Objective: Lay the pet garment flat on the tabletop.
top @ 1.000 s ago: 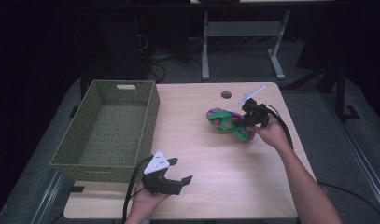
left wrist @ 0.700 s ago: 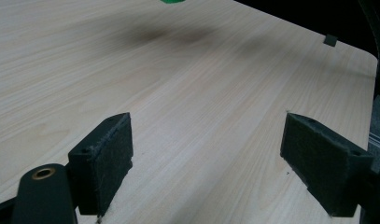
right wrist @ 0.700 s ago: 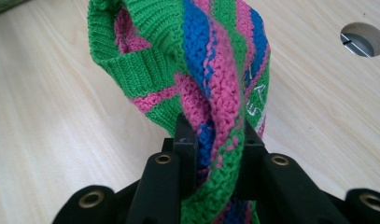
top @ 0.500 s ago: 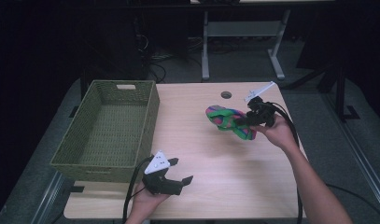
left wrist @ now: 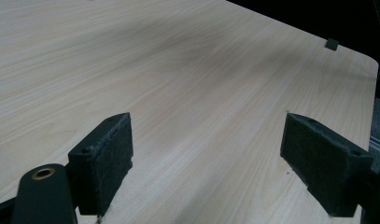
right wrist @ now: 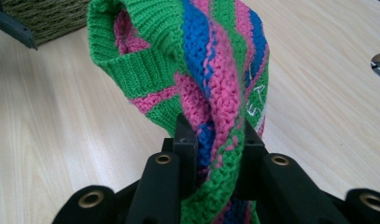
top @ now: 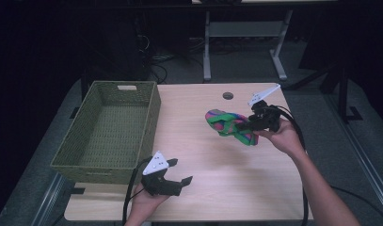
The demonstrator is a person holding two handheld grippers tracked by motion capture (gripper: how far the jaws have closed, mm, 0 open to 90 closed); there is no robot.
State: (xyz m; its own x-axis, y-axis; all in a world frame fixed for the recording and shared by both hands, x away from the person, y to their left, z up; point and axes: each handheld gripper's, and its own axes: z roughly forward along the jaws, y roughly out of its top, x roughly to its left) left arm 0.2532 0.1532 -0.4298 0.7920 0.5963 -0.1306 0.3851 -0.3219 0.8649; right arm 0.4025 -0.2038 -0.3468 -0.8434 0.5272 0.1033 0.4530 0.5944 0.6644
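A knitted piece [top: 229, 126] in green, pink and blue stripes hangs above the light wooden table [top: 212, 188] at its right side. My right gripper [top: 248, 126] is shut on it; in the right gripper view both jaws pinch the knit [right wrist: 211, 84] low down and its ribbed green edge curls up above them. My left gripper [top: 179, 172] rests near the table's front edge, beside the basket's near corner. Its pads [left wrist: 106, 154] stand wide apart over bare wood, with nothing between them.
A green woven basket [top: 71, 155] with nothing in it stands on the left part of the table. A small round hole [top: 227, 95] marks the tabletop near its far edge. Metal desk legs [top: 207, 52] stand on the floor behind the table.
My right gripper has lifted the knitted piece off the table and carried it a little toward the left. The left gripper has kept still.
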